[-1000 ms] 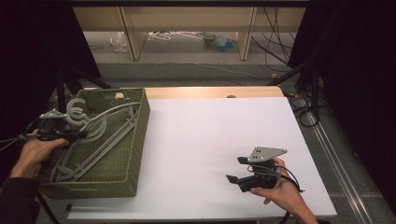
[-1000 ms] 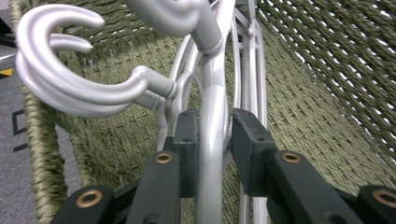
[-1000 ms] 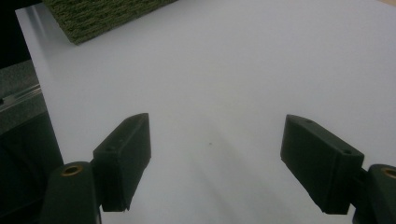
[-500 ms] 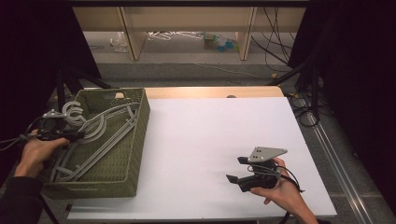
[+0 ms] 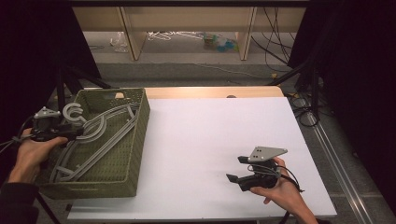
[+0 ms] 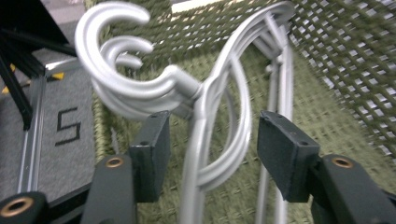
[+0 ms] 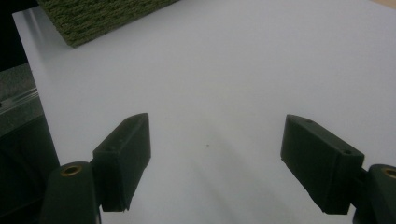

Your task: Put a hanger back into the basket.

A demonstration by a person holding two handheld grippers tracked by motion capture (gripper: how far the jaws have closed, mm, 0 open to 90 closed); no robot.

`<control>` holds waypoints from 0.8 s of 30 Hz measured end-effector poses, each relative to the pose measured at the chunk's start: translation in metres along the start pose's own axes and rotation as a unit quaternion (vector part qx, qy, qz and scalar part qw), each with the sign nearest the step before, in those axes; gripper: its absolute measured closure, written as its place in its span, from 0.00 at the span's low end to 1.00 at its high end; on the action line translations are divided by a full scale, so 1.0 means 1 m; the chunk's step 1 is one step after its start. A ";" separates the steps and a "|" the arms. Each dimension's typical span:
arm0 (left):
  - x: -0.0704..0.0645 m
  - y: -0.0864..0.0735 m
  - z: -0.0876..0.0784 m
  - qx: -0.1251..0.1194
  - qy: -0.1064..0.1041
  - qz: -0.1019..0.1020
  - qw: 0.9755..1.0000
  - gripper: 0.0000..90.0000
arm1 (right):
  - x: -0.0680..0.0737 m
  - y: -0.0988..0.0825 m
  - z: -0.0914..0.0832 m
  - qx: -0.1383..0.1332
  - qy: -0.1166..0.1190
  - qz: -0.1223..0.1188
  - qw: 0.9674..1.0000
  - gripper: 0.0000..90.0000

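Two grippers are sitting at the near side of the table, each in one of the person's hands. Nearest, the right gripper is resting low over the bare white top at the near right, its jaws standing wide apart with nothing between them; the right gripper view is showing white surface past both pads and a corner of the basket beyond. Farther off at the left, the left gripper is reaching over the near-left rim of the green woven basket. Its jaws have just been opening and are now standing spread, with the neck of the grey hangers lying between the pads, which are no longer pressing on it. The hangers are lying stacked inside the basket, hooks curling up near the left rim, bars stretching toward the far right corner. Beyond the table, shelving is standing on the floor.
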State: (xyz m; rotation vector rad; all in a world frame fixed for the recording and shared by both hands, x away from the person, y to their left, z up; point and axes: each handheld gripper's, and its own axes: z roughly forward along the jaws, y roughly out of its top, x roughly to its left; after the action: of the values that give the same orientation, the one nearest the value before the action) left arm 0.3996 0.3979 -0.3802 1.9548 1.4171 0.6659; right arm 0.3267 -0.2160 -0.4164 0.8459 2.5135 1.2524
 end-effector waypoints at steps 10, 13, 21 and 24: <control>-0.028 0.002 -0.025 -0.074 -0.038 -0.015 0.996 0.41 | 0.000 -0.001 0.002 0.001 -0.001 0.007 1.000 0.26; -0.034 0.005 -0.036 -0.088 -0.043 -0.018 0.995 0.39 | 0.000 -0.002 0.003 0.002 -0.001 0.005 1.000 0.26; -0.071 0.007 -0.050 -0.113 -0.078 0.002 0.991 0.35 | 0.000 -0.002 0.002 -0.001 -0.005 0.009 1.000 0.25; -0.090 0.006 -0.051 -0.125 -0.096 0.008 0.987 0.33 | -0.001 -0.002 0.002 -0.003 -0.006 0.007 1.000 0.25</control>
State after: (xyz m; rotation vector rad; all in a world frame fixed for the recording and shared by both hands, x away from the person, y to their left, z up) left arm 0.3406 0.3207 -0.3443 1.7821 1.1445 0.6114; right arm 0.3279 -0.2160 -0.4195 0.8687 2.4968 1.2544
